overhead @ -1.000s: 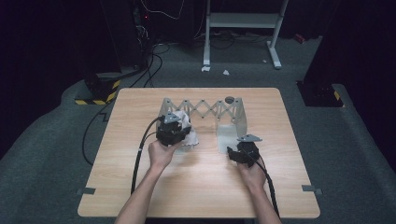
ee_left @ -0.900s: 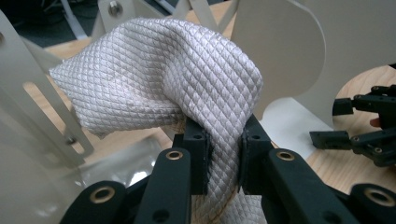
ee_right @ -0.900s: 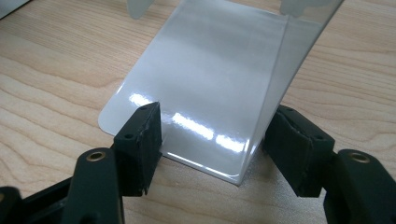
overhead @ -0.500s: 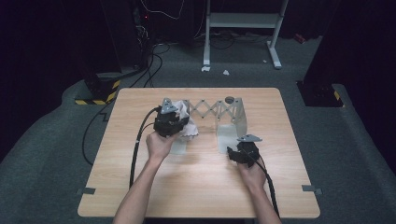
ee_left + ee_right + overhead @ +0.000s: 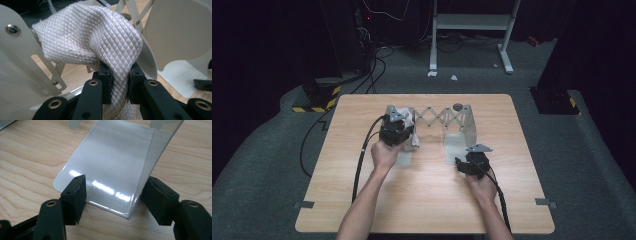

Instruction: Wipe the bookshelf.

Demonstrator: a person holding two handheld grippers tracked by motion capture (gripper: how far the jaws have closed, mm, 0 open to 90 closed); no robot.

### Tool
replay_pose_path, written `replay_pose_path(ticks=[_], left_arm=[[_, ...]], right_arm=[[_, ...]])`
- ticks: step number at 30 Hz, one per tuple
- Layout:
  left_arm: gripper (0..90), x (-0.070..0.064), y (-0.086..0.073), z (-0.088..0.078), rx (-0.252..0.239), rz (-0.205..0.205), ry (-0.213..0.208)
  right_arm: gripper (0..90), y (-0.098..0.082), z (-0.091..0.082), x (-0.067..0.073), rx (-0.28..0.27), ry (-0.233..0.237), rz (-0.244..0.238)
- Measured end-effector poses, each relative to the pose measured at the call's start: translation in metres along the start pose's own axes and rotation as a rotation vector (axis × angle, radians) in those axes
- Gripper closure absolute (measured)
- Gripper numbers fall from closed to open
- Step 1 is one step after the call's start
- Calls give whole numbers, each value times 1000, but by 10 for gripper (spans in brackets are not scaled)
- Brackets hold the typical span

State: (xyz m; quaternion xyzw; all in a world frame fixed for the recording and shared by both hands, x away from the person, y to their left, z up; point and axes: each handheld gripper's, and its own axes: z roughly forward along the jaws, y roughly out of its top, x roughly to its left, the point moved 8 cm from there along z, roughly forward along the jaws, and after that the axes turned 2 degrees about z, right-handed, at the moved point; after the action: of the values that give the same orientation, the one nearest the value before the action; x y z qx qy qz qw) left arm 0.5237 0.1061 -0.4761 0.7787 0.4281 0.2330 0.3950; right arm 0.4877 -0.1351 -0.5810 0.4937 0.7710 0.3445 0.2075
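Note:
A white quilted cloth (image 5: 95, 37) is bunched up and draped against the left end plate (image 5: 17, 50) of a white scissor-type folding rack (image 5: 439, 116). My left gripper (image 5: 119, 80) is shut on a fold of it, and the pads pinch the fabric from both sides. From above, the left gripper (image 5: 401, 127) and the cloth (image 5: 414, 137) sit at the rack's left end. My right gripper (image 5: 115, 195) is open at the near edge of the rack's glossy flat foot plate (image 5: 112, 160). One fingertip (image 5: 75, 191) is over the plate and the other is beside its upright fold.
The rack stands across the back middle of the wooden table (image 5: 422, 200). Its right upright plate (image 5: 180, 32) is close beside the cloth. A black cable (image 5: 362, 160) trails from the left gripper toward the table's near edge. Dark floor, cables and a stand lie beyond the table.
The left hand has carried the cloth slightly farther back against the rack's left end. The right hand has stayed in place at the foot plate.

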Motion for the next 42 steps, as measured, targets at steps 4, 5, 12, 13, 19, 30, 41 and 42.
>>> replay_pose_path(ticks=[4, 5, 12, 13, 19, 30, 41, 42], left_arm=[[772, -2, -17, 3, 32, 9, 11], [772, -2, -20, 4, 36, 7, 11], [774, 3, -52, 9, 79, -42, 27], [774, 3, -56, 9, 82, -41, 37], [776, 0, -82, 12, 123, -33, 61], [776, 8, -105, 8, 132, -62, 98], [775, 11, -111, 8, 137, -71, 129], [775, 11, -111, 8, 137, -71, 129]], right_arm=[[362, 0, 0, 0, 0, 1, -1], [362, 0, 0, 0, 0, 1, -1], [362, 0, 0, 0, 0, 0, -1], [362, 0, 0, 0, 0, 0, -1], [362, 0, 0, 0, 0, 0, 0], [362, 0, 0, 0, 0, 1, 0], [357, 0, 1, 0, 1, 2, 2], [357, 0, 1, 0, 1, 2, 2]])
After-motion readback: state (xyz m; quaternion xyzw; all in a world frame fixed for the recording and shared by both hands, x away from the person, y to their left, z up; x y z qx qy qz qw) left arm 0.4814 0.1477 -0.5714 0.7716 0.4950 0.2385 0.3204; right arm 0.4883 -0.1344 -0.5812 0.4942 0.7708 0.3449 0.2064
